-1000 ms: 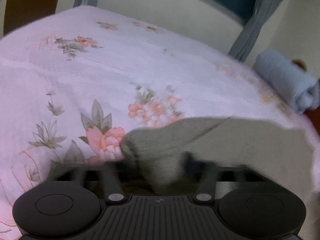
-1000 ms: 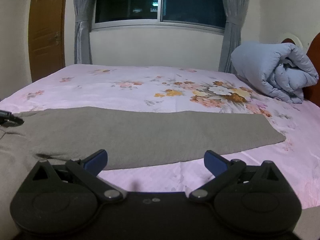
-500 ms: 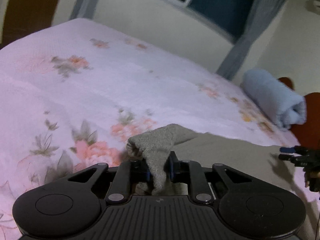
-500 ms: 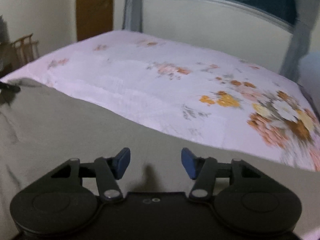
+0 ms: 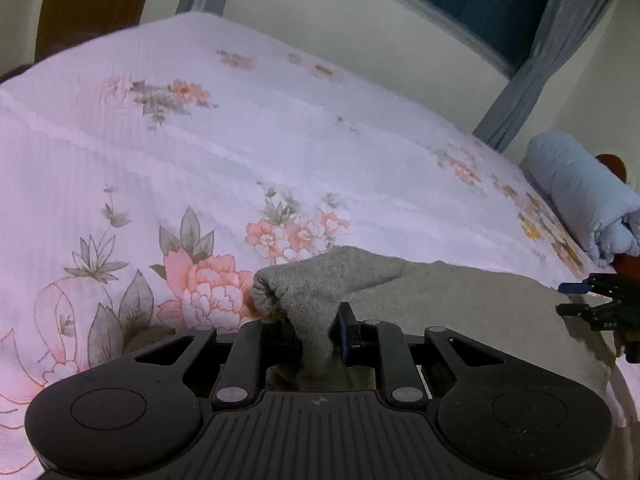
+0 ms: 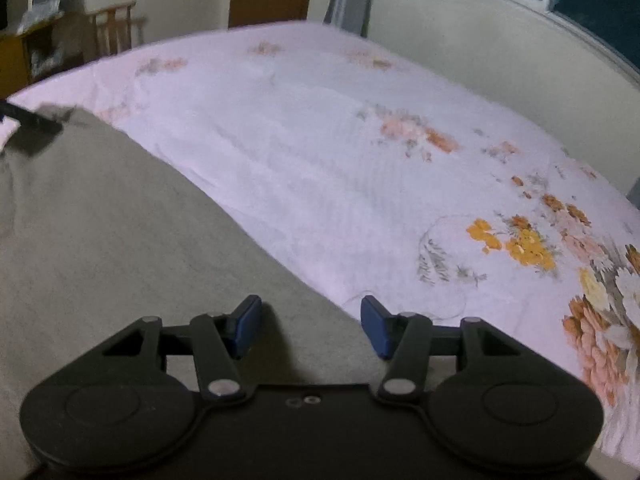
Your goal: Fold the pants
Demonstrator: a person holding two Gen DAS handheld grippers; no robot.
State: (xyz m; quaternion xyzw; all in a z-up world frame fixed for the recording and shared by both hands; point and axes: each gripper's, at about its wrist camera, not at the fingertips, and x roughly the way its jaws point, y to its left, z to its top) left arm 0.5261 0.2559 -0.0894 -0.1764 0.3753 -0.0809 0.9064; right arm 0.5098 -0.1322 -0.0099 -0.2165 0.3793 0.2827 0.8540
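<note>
Left gripper [image 5: 316,330]: pinching bunched corner of grey pants [image 5: 460,304], lower centre; thin bite, may slip.
Right gripper [image 6: 310,326]: spread, nothing pinched; could grab bedsheet [image 6: 340,152].

Floral pink bed [image 5: 280,128], grey pants [image 6: 100,232], rolled blue quilt [image 5: 576,188]

One pair of grey pants [image 5: 460,300] lies on one bed [image 5: 240,140] — two grippers over it, left gripper [image 5: 318,332] and right gripper [image 6: 310,326]. One rolled blue quilt [image 5: 580,192] at the bed's far right corner — two curtains, one door.
</note>
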